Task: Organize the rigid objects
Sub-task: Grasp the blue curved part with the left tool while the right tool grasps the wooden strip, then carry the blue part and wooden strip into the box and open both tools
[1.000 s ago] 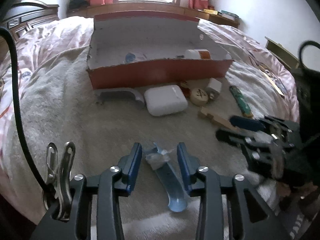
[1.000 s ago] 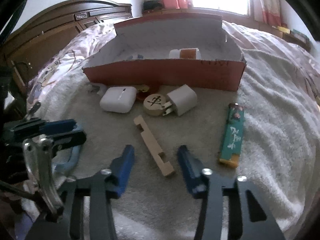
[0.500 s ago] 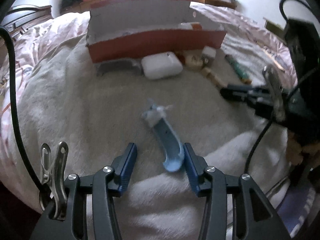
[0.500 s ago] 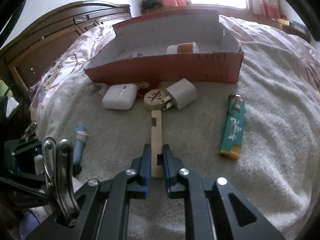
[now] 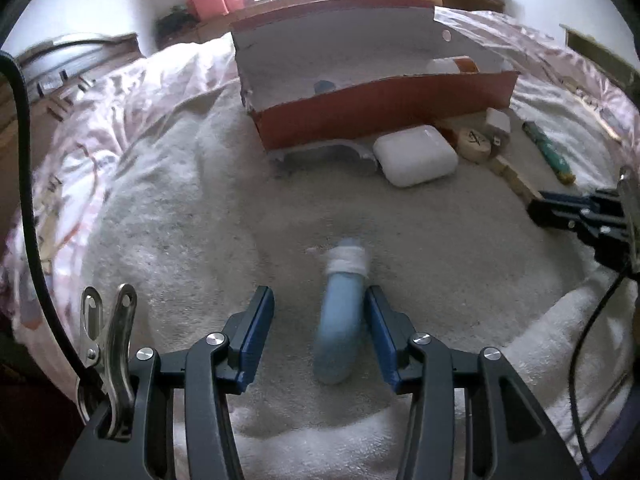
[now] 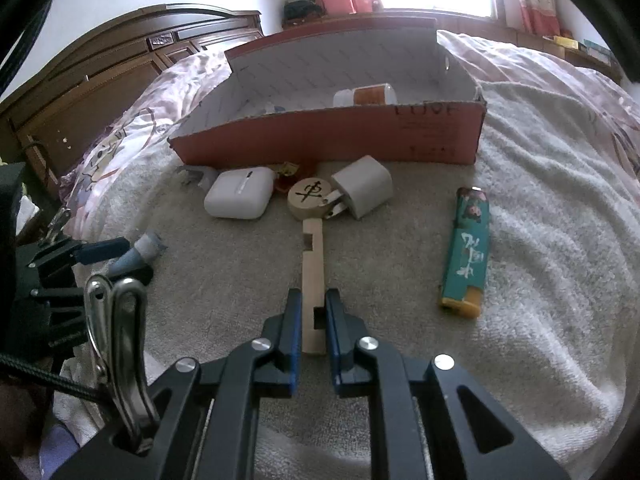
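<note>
A pale blue curved piece with white wrapping at its far end lies on the towel between the fingers of my left gripper. It rests against the right finger, with a gap on the left, so the gripper is open. My right gripper is shut on the near end of a notched wooden strip that lies flat on the towel. The red cardboard box stands behind, with a white bottle with an orange label inside it. In the right wrist view the left gripper is at the left edge.
In front of the box lie a white earbud case, a round wooden disc, a white charger plug and a silver piece. A teal lighter lies to the right. Pink bedding surrounds the towel.
My right gripper closed on the near end of the wooden strip. The left gripper shifted, and the blue piece now lies close against its right finger.
</note>
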The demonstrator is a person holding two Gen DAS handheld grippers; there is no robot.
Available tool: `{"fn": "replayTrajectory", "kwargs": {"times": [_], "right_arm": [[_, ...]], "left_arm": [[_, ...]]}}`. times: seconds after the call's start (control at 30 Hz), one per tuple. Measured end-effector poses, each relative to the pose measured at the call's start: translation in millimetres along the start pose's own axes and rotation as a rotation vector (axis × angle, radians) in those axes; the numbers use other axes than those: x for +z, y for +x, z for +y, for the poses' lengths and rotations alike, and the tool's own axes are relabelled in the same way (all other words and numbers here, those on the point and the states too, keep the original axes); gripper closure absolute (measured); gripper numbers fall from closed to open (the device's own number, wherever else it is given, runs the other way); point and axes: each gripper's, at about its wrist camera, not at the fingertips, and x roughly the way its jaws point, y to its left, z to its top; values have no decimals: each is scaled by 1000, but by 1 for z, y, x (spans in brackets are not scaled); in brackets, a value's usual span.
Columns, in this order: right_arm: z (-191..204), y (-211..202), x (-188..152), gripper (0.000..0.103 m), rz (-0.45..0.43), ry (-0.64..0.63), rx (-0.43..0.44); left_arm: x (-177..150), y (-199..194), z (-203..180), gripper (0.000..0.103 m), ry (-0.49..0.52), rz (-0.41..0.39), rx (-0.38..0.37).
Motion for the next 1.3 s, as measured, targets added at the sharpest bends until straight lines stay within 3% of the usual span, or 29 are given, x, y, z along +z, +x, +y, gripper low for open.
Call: {"fn": "replayTrajectory", "kwargs": {"times": [0.13,0.2,0.27,0.83,1.3], "right_arm": [[-1,0,0,91,0,4,3],[-2,0,-1,91,-1,6,6],[-3,0,0,91,-1,12,11],[-4,-11,0,91,-41,41,58],[-5,-30,16,91,-106,41,103]], "left_arm": [[-4,1,-1,57,-26,-3,-44],[-5,0,-3,75,-40,-9,-66],[-3,-1,-5,83,-48,-13,-79],[11,-15,0,84,-153,-72,-137],[50,-21,8,84,-214,-131,-186]]}}
